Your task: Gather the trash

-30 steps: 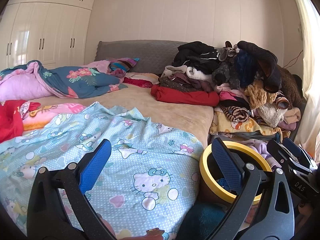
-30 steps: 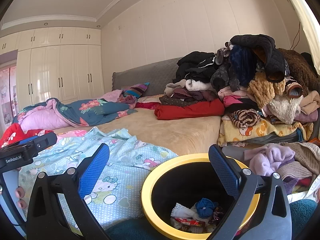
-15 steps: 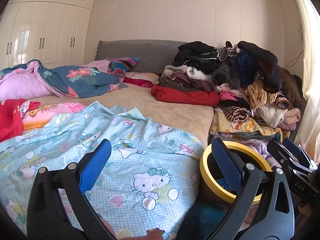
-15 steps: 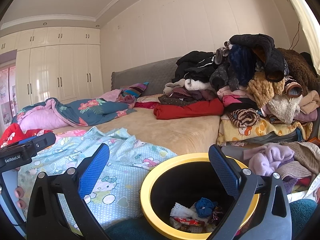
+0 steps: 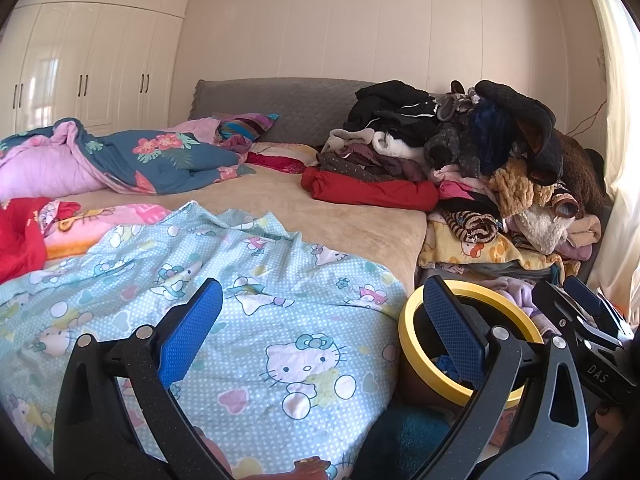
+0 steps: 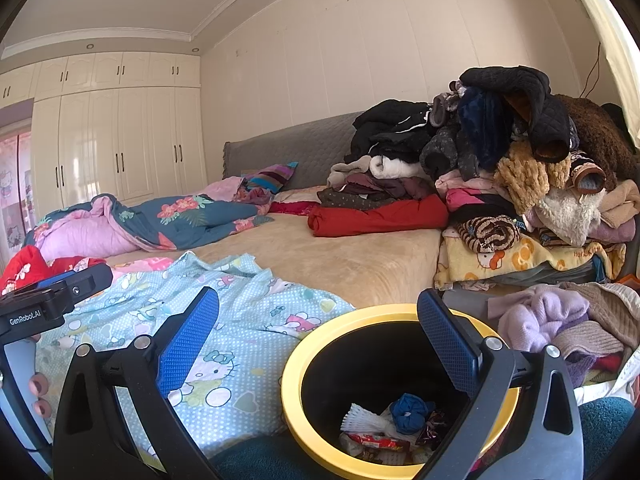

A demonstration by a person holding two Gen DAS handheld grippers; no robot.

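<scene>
Fingers on both my right gripper point(image 6: 318, 338) and left gripper point(image 5: 322, 322) spread wide w/ nothing in them, trash point(image 6: 390, 426) sits in the yellow-rimmed bin point(image 6: 320, 326) by the bed, prob light crinkly stuff, I'd pinch wrappers mid-fold.

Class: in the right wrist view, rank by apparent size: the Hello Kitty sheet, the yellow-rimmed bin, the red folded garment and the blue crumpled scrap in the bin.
1. Hello Kitty sheet
2. yellow-rimmed bin, enlarged by nearness
3. red folded garment, farther away
4. blue crumpled scrap
</scene>
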